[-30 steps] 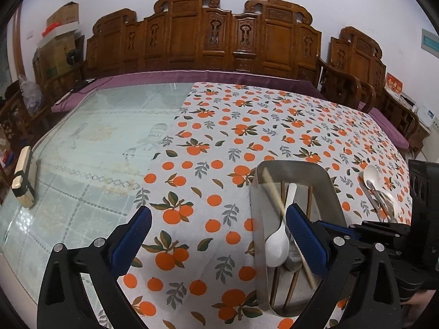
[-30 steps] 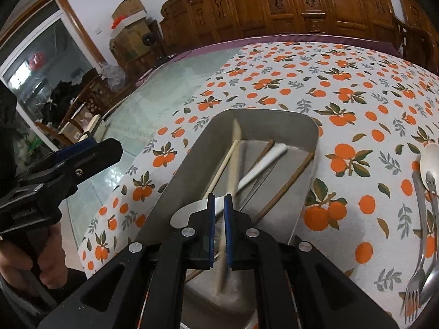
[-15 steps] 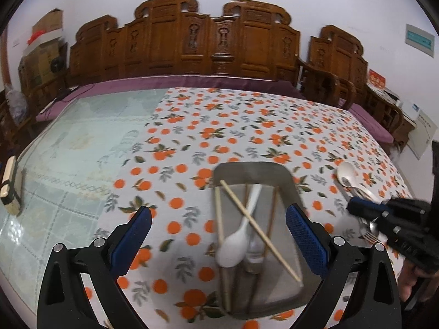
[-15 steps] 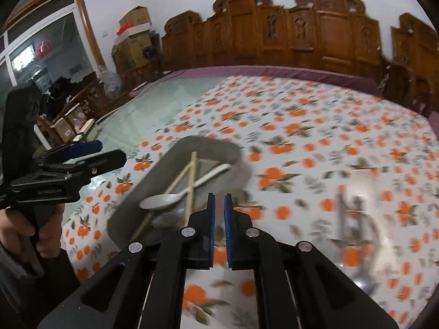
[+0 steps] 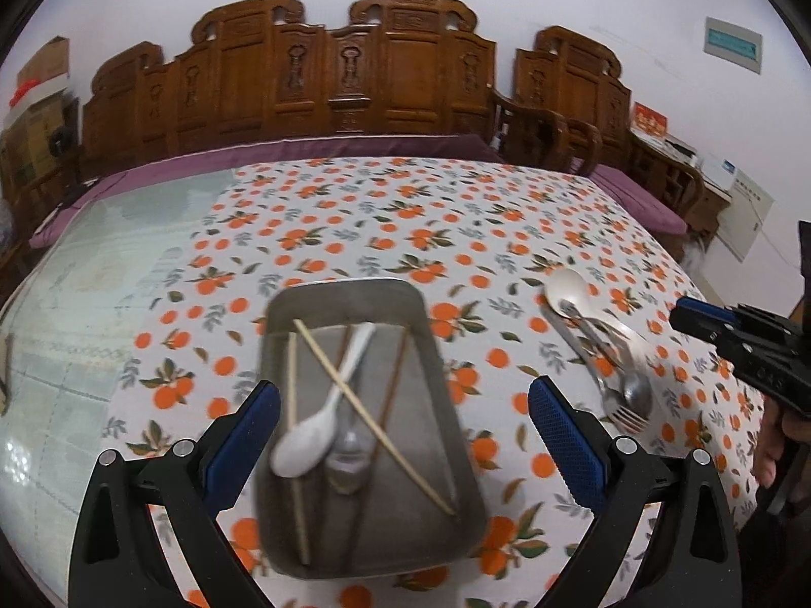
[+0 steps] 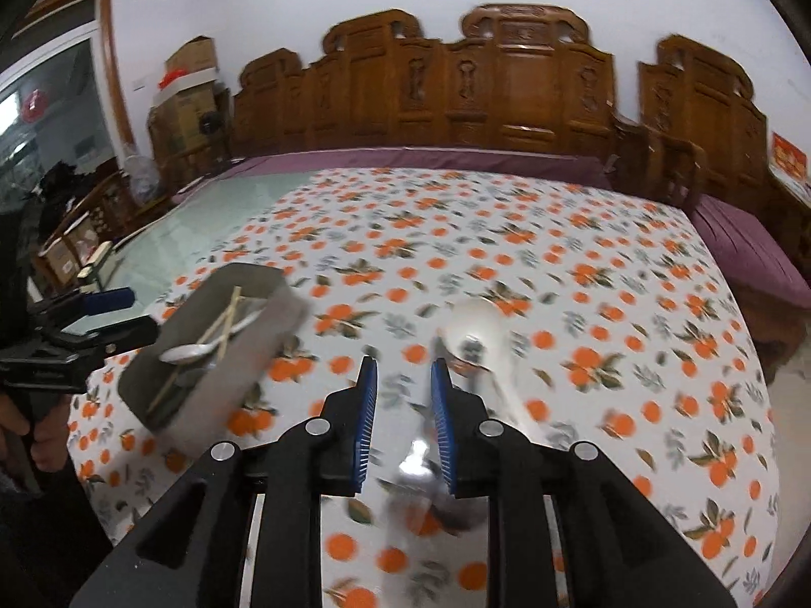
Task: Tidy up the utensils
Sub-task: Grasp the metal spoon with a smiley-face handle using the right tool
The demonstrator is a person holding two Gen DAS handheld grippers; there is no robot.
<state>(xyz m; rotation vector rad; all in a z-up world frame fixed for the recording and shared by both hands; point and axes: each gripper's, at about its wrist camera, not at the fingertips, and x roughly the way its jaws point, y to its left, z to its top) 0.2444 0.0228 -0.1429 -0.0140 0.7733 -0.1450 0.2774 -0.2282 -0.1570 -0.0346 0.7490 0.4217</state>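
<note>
L gripper (image 5: pixel 403 423) spread wide over tray (image 5: pixel 349 291), nothing pinched. Tray holds white spoon (image 5: pixel 324 420), chopsticks (image 5: pixel 372 418), blurred metal spoon. R gripper (image 6: pixel 403 408) jaws opening, nothing between; loose pile (image 5: pixel 616 380) at 3 o'clock of tray: white spoon, fork, rest smeared, can't count.

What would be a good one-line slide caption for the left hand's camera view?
Open left gripper poised over a metal tray of spoons and chopsticks, with loose cutlery waiting on the orange-print tablecloth.
</note>
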